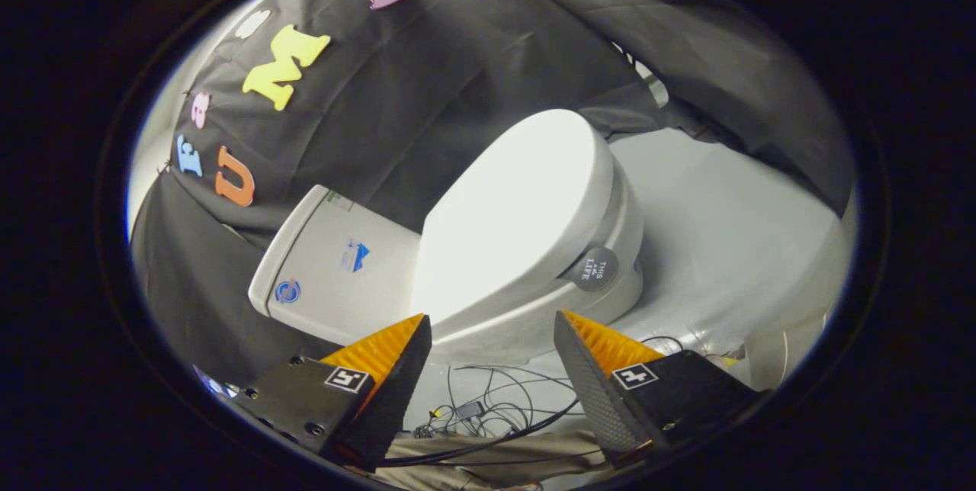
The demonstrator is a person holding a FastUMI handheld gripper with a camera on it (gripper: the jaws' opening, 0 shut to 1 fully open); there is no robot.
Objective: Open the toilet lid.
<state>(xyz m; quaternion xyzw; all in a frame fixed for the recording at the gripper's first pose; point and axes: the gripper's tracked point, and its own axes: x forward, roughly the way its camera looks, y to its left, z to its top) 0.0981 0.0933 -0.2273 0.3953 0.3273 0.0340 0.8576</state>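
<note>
The gripper (492, 323) hangs with its fingers spread wide and holding nothing, just short of the smooth white plastic toilet lid (518, 209), which lies closed on the bowl beyond them, so the approach looks underway and next it must hook under the lid's front edge.

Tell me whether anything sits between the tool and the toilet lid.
Nothing visible does. The tool is open, its fingers apart, and the closed toilet lid lies just beyond them across open air. The loose cables lie lower, on the floor, off that path.
</note>
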